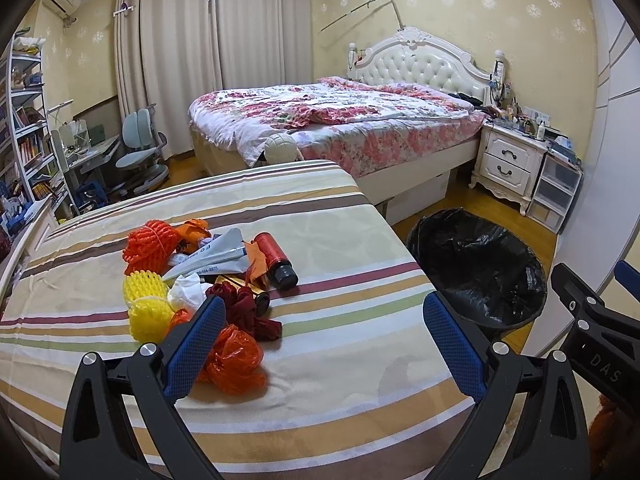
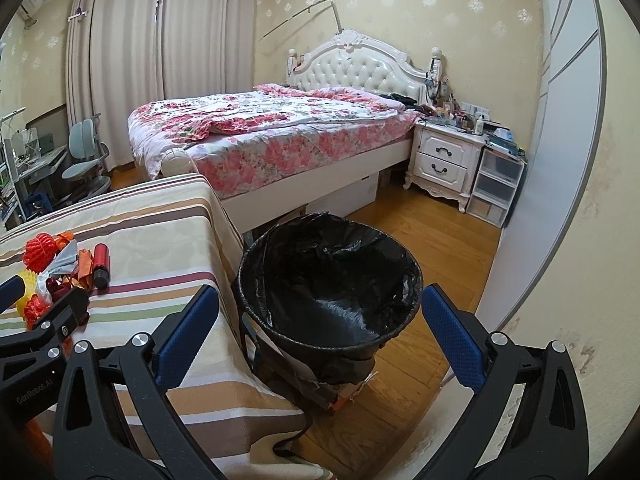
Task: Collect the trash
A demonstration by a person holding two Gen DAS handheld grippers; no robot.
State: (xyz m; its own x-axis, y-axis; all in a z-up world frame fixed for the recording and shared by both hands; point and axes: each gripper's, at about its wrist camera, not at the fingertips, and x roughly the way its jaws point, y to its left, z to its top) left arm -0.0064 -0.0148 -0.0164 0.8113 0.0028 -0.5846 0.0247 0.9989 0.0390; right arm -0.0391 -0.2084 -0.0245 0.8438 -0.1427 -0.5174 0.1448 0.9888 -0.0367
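Observation:
A pile of trash lies on the striped tablecloth [image 1: 340, 240]: orange foam net [image 1: 150, 244], yellow foam nets [image 1: 146, 300], a white tube [image 1: 216, 258], a red bottle [image 1: 276, 260], a dark red scrap [image 1: 244, 308], crumpled orange plastic [image 1: 236, 356]. The pile also shows in the right wrist view [image 2: 60, 272]. My left gripper [image 1: 324, 340] is open and empty above the table, its left finger over the pile's near edge. My right gripper [image 2: 320, 340] is open and empty above the black-lined bin [image 2: 332, 280]. The bin [image 1: 480, 268] stands right of the table.
A bed with a floral cover [image 1: 340, 120] stands behind the table. A white nightstand [image 2: 444, 160] and plastic drawers [image 2: 496, 188] are at the back right. A desk chair [image 1: 140, 152] and bookshelves [image 1: 28, 120] are at the left. A wall [image 2: 580, 200] runs along the right.

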